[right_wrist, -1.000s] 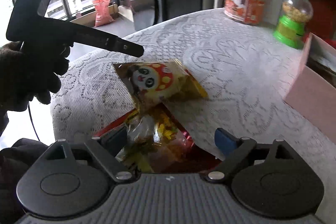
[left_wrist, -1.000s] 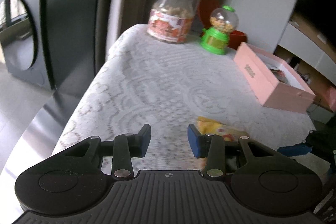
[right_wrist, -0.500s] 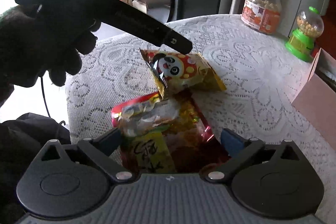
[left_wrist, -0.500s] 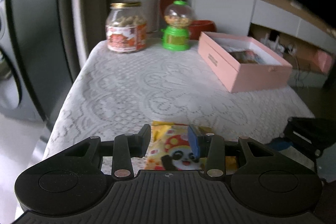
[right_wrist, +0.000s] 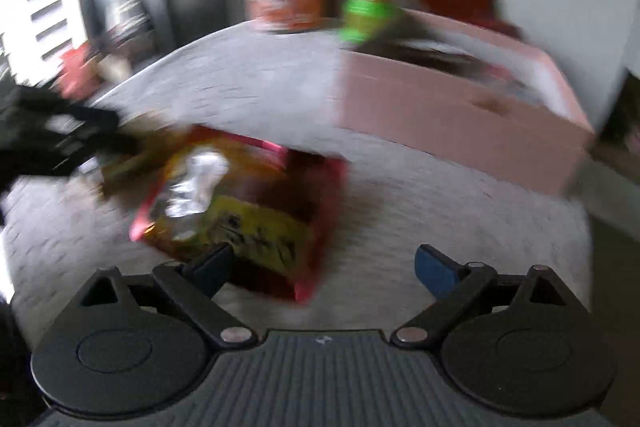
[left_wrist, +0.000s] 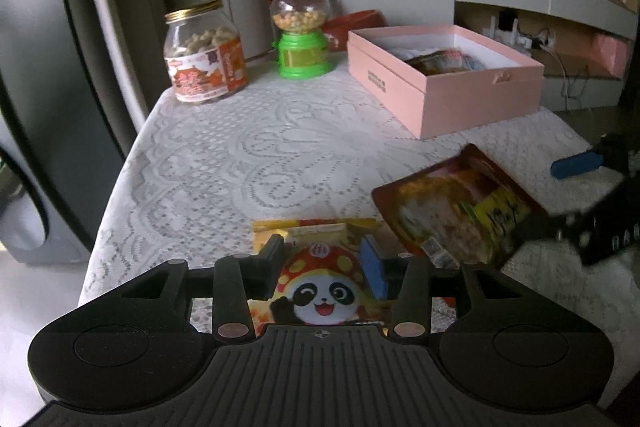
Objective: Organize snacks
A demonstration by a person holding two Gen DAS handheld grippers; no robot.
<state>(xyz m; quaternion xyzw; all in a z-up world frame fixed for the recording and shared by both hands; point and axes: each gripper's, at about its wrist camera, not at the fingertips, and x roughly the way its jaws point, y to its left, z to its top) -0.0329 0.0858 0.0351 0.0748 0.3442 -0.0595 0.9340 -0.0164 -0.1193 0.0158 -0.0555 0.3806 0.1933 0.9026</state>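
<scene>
Table [left_wrist: 224, 147], lace cloth over it, carries everything you need. Pink box [left_wrist: 476, 95]: open at the far right side, a few packets already inside; judged the place for the loose snacks. Biscuit jar [left_wrist: 205, 53] and green candy dispenser [left_wrist: 301, 37]: upright at the far edge, well apart from your work; leave them. Red and yellow packet [left_wrist: 456, 215]: near the right edge of the cloth in the left view, in front of your right gripper [right_wrist: 322, 267], whose fingers are spread wide with nothing between them; its left finger overlaps the packet's near edge, but that view is badly blurred, so you cannot tell whether it touches. Panda packet [left_wrist: 324, 287]: flat on the near edge of the table, directly under your left gripper [left_wrist: 325, 261], fingers partly open and straddling its top, not yet pinching it. For this step, lower the left fingers until both pads bracket the packet's sealed upper edge, close gently so the contents are not crushed, and lift straight before swinging toward the box. Slow the right hand to steady its view.
</scene>
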